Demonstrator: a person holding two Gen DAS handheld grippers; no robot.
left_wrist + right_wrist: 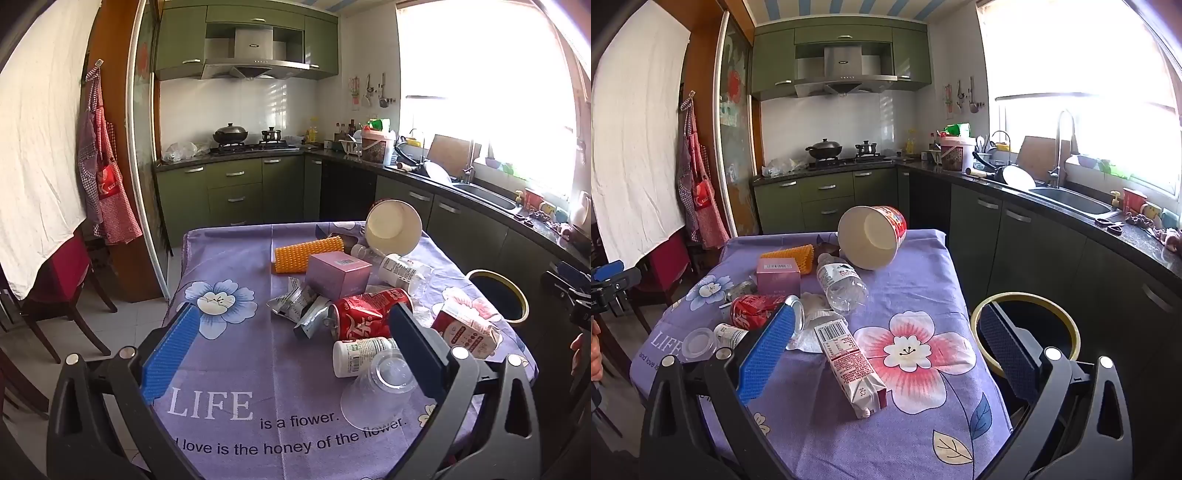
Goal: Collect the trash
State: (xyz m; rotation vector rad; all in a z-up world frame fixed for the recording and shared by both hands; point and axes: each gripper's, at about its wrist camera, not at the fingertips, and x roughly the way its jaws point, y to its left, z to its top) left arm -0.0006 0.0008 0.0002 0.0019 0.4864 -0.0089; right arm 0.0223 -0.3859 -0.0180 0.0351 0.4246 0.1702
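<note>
Trash lies on a purple flowered tablecloth [236,362]: a crushed red can [365,314], a white pill bottle [360,356], a clear plastic cup [380,387], a milk carton [851,363], a clear water bottle [842,282], a pink box [340,275], foil wrappers [299,306], an orange spiky pad [308,253] and a tipped paper bucket [873,236]. A dark bin with a yellow rim [1027,328] stands at the table's right side. My left gripper [291,343] is open above the table's near part. My right gripper [886,343] is open above the carton.
Green kitchen cabinets and a dark counter with a sink [1071,201] run along the right and back. A stove with a wok [231,134] is at the back. A chair [66,295] and hanging aprons [105,184] are at the left.
</note>
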